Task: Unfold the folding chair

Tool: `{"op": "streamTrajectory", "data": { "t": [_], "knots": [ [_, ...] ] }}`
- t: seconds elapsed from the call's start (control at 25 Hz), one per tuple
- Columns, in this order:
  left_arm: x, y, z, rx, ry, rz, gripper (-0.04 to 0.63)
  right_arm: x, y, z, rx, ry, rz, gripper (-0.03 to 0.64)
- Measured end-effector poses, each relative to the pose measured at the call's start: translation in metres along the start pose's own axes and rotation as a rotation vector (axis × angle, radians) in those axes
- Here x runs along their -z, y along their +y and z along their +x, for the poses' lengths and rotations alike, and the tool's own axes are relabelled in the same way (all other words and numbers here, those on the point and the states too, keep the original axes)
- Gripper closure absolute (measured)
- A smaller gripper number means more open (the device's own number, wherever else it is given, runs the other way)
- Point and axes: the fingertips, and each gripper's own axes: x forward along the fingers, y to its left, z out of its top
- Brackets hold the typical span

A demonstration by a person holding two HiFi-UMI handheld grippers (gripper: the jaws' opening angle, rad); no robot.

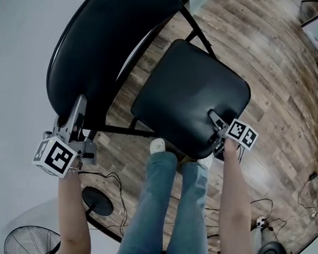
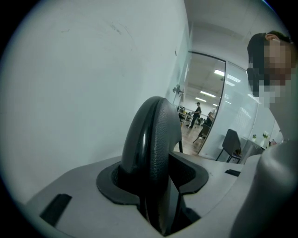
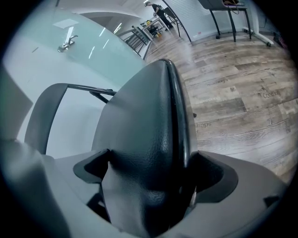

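Observation:
The black folding chair stands on the wood floor, its backrest (image 1: 99,47) at the upper left and its padded seat (image 1: 192,93) in the middle of the head view. My left gripper (image 1: 78,107) is shut on the backrest's lower edge. In the left gripper view the padded rim (image 2: 156,135) sits clamped between the jaws (image 2: 156,186). My right gripper (image 1: 218,126) holds the seat's front edge, one finger on top. In the right gripper view the seat (image 3: 149,130) fills the space between the jaws (image 3: 153,186), touching both pads.
The person's legs in jeans (image 1: 166,203) and a white shoe (image 1: 157,146) stand just before the seat. A fan (image 1: 30,242), a round black base (image 1: 97,201) and cables (image 1: 117,185) lie at the lower left. A white wall (image 1: 19,65) is at the left.

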Motion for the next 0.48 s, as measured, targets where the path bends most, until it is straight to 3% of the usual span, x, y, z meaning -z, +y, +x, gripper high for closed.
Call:
{"op": "streamTrajectory", "data": {
  "t": [0.36,0.48],
  "knots": [
    [0.0032,-0.0033,0.0016,0.0,-0.02,-0.007,0.405,-0.001,-0.0032,0.0021,-0.007,-0.056,-0.019,0.061],
    [0.0035,-0.0037,0.0016,-0.005,-0.023,0.0,0.403,-0.0051,-0.0059,-0.0054,0.045,-0.1,-0.09,0.061]
  ]
}}
